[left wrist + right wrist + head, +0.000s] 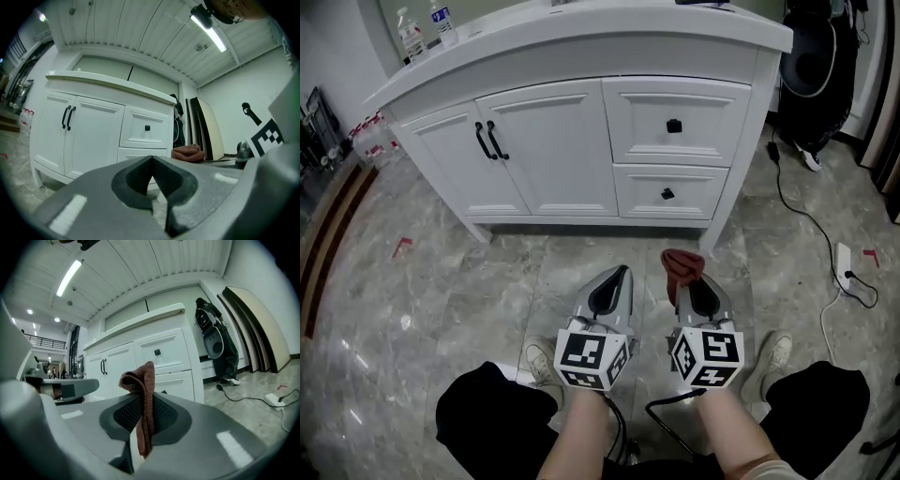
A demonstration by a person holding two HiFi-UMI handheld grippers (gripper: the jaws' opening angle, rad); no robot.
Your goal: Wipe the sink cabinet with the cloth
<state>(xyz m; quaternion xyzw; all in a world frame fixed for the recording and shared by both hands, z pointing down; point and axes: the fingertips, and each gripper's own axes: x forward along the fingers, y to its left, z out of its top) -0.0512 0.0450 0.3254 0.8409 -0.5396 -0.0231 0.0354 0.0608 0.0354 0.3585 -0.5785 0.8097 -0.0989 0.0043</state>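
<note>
The white sink cabinet (581,141) stands ahead of me, with two doors on the left and two drawers on the right; it also fills the left gripper view (93,126) and the right gripper view (150,357). A reddish-brown cloth (682,265) sticks up from my right gripper (692,291), whose jaws are shut on it (143,399). My left gripper (614,281) is beside it, shut with nothing between its jaws (152,176). Both grippers are held low over the floor, a short way in front of the cabinet. The cloth also shows in the left gripper view (186,152).
Water bottles (427,28) stand on the countertop at the far left. A dark bag (820,66) leans right of the cabinet. A black cable (806,216) runs over the marble floor to a white power strip (846,261). My shoes (773,361) are below the grippers.
</note>
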